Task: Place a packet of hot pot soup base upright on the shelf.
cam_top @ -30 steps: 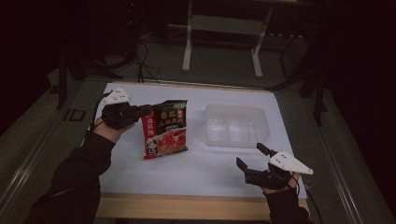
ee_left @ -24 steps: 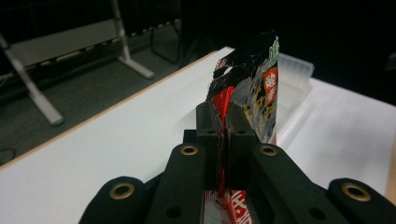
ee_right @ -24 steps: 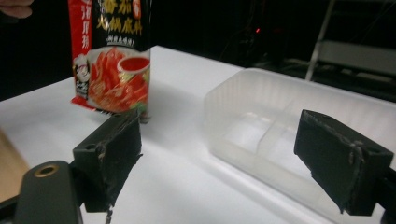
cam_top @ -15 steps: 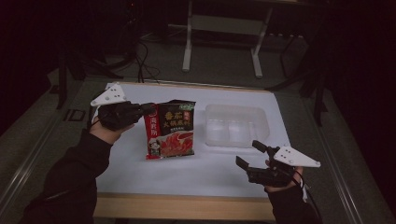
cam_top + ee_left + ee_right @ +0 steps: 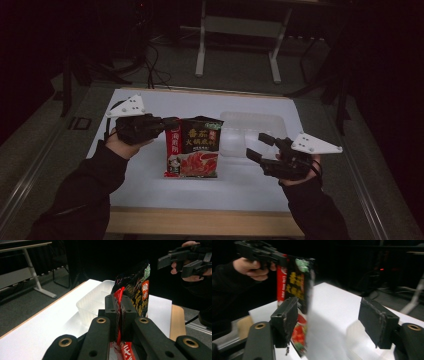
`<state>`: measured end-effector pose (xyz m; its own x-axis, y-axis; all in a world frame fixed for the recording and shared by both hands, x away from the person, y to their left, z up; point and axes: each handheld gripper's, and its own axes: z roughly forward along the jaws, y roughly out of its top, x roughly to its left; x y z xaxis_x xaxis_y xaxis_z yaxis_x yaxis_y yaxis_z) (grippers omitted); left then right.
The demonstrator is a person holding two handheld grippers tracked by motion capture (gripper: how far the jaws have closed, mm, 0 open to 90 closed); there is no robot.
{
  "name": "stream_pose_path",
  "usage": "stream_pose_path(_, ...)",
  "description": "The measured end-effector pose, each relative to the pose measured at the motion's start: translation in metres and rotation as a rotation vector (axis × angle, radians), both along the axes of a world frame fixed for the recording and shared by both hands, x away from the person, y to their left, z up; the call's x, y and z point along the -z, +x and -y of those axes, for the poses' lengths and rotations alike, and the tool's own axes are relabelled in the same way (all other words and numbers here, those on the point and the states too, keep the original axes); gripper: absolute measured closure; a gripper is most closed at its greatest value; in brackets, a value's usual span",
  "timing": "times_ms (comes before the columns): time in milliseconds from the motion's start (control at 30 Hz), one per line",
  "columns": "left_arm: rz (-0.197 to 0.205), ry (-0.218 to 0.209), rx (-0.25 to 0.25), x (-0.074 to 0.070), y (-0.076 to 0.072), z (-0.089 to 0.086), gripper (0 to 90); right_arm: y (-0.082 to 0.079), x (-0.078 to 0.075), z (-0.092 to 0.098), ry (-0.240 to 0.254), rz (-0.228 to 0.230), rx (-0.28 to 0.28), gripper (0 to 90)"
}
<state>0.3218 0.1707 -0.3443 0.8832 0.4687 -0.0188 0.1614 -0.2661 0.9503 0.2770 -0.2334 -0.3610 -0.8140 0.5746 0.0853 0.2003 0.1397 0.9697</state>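
A red and black noodle packet (image 5: 195, 150) hangs upright over the white table (image 5: 150, 102). My left gripper (image 5: 170, 125) is shut on its upper left edge. In the left gripper view the pads (image 5: 112, 312) pinch the packet's seam (image 5: 136, 292). To the packet's right, my right gripper (image 5: 256, 146) is raised above the table and points at it. Its jaws have just been closing but still stand apart with nothing between them. In the right gripper view the packet (image 5: 295, 282) lies beyond that gripper (image 5: 332, 322), nearer its left pad.
A clear plastic container (image 5: 252, 130) stands on the table behind and to the right of the packet. The table's wooden front edge (image 5: 200, 222) runs near the person's sleeves. Desk legs (image 5: 202, 45) and cables stand on the dark floor beyond.
The left gripper has carried the packet a little up and to the right. The right gripper has risen off the table toward the packet, its jaws narrower than before.
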Motion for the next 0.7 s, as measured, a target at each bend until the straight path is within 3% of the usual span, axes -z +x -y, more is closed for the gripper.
stream_pose_path(167, -0.007, -0.002, 0.039, 0.003, -0.001, 0.006, 87.7, 0.009, -0.003, -0.018, -0.005, 0.004, -0.050, 29.5)
stream_pose_path(433, -0.005, -0.016, 0.074, 0.002, -0.004, 0.013, 87.7, 0.027, -0.004, -0.041, 0.025, -0.053, -0.122, 28.3)
stream_pose_path(700, -0.008, -0.011, 0.104, 0.001, -0.005, 0.018, 87.6, 0.035, -0.002, -0.058, 0.008, -0.074, -0.162, 41.2)
